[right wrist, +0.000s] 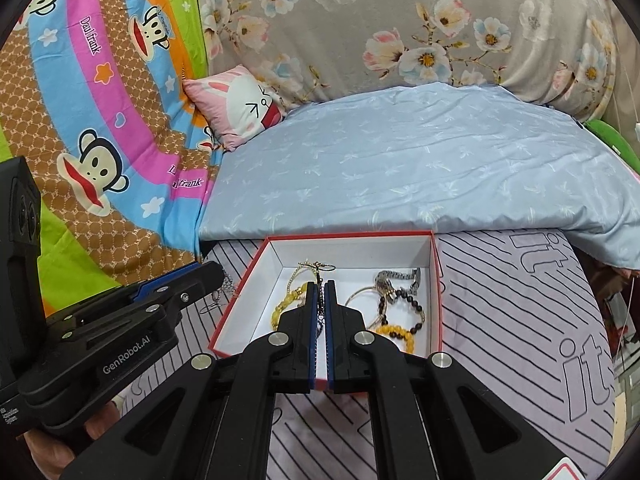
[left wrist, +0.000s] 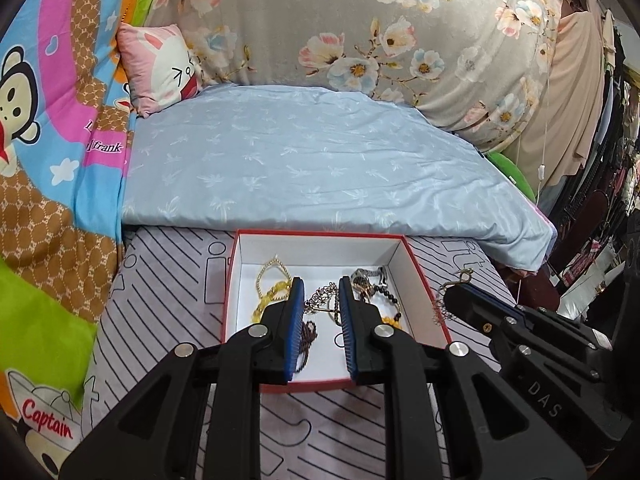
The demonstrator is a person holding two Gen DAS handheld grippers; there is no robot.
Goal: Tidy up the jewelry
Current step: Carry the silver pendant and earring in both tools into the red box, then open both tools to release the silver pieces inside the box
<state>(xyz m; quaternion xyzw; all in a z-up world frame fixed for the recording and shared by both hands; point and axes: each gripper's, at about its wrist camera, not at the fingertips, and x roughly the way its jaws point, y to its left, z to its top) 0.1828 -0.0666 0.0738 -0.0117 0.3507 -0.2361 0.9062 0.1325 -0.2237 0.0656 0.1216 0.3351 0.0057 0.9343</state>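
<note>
A red box with a white inside (left wrist: 312,246) (right wrist: 352,248) lies on the striped sheet and holds several pieces: yellow bead bracelets (left wrist: 272,292) (right wrist: 286,304), a black bead bracelet (right wrist: 416,312), a metal watch (left wrist: 370,274) (right wrist: 396,278). My left gripper (left wrist: 320,286) is open over the box, with a thin chain (left wrist: 320,300) lying between its jaws. In the right wrist view it hangs left of the box with a silver chain (right wrist: 224,286) at its tip. My right gripper (right wrist: 322,284) is shut on a gold chain necklace (right wrist: 318,268) above the box. It also shows in the left wrist view (left wrist: 450,294).
A folded light-blue blanket (left wrist: 320,168) lies just behind the box. A pink rabbit cushion (left wrist: 160,68), a floral grey quilt (left wrist: 360,32) and a cartoon monkey blanket (left wrist: 48,140) surround it. Clothes hang at the far right (left wrist: 592,120).
</note>
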